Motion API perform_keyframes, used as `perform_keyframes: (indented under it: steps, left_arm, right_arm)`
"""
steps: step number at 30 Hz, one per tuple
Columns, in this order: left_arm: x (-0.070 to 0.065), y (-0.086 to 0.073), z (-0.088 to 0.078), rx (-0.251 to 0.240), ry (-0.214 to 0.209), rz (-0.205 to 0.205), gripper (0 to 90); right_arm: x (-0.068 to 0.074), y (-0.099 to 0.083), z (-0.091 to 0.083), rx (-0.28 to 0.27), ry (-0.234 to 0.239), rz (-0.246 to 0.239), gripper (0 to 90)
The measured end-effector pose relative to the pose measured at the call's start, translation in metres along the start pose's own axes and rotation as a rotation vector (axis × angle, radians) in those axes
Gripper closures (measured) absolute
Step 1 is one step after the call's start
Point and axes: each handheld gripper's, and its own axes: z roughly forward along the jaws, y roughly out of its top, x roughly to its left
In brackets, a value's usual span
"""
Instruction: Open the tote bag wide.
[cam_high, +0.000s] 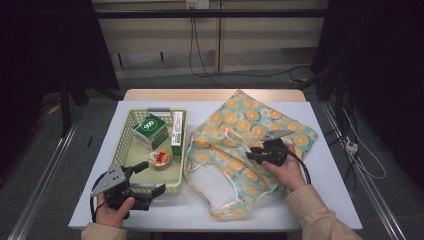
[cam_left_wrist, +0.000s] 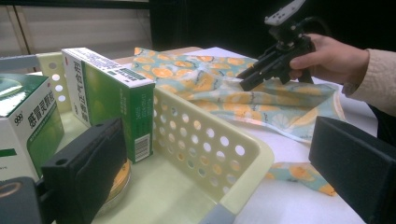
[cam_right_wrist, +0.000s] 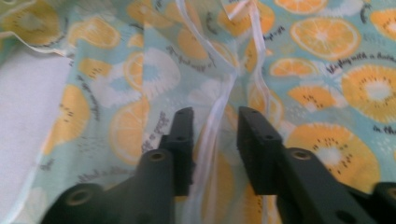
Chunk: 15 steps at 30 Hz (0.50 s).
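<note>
Basket (cam_high: 131, 131): pale yellow, perforated walls, on the white-covered table (cam_high: 330, 165), left half, just beside the bag.
Basket contents: green-and-white box (cam_high: 150, 130) toward the far end; tall green carton (cam_high: 177, 136) against the right wall; round tin (cam_high: 160, 158) nearer the front, beside that carton.
Fruit-print bag (cam_high: 250, 132): cloth with orange slices on pale teal, lying flat on the table's right half, mouth toward the front, white lining showing there (cam_high: 212, 182).
Bag contents: cannot tell.
Bag ribbon (cam_right_wrist: 212, 135): white, running along the cloth between the right jaws.
Right gripper (cam_high: 255, 154): over the middle of the bag, jaws parted a little, ribbon in the gap, pads not pressing it.
Left gripper (cam_high: 150, 179): at the basket's front right corner, jaws spread wide astride the wall, one inside near the tin, one outside; nothing pinched.
</note>
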Motion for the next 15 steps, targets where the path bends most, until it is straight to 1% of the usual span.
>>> perform_keyframes:
  steps: [2, 5, 7, 9, 12, 14, 15]
  left_arm:
    - [0.0, 0.0, 0.0, 0.0, 0.001, 0.001, 3.9]
    - [0.0, 0.0, 0.0, 0.0, 0.001, 0.001, 3.9]
    - [0.0, 0.0, 0.0, 0.0, 0.0, -0.001, 3.9]
    - [-0.001, 0.001, 0.0, -0.002, 0.001, 0.0, 3.9]
    - [-0.001, 0.001, 0.0, 0.0, 0.0, 0.0, 3.9]
    - [-0.001, 0.001, 0.0, 0.0, 0.001, 0.0, 3.9]
    - [-0.001, 0.001, -0.001, -0.001, 0.0, 0.0, 3.9]
  right_arm:
    - [0.005, 0.003, -0.002, -0.006, -0.004, -0.014, 58.7]
    - [0.014, 0.009, -0.005, -0.018, 0.004, -0.04, 51.9]
    - [0.02, 0.012, -0.007, -0.034, 0.015, -0.053, 50.6]
    - [0.027, 0.016, -0.007, -0.048, 0.036, -0.069, 50.7]
    - [0.037, 0.018, -0.002, -0.036, 0.064, -0.09, 51.6]
    - [0.041, 0.016, 0.006, -0.011, 0.077, -0.11, 51.6]
    - [0.043, 0.014, 0.011, 0.005, 0.083, -0.112, 51.6]
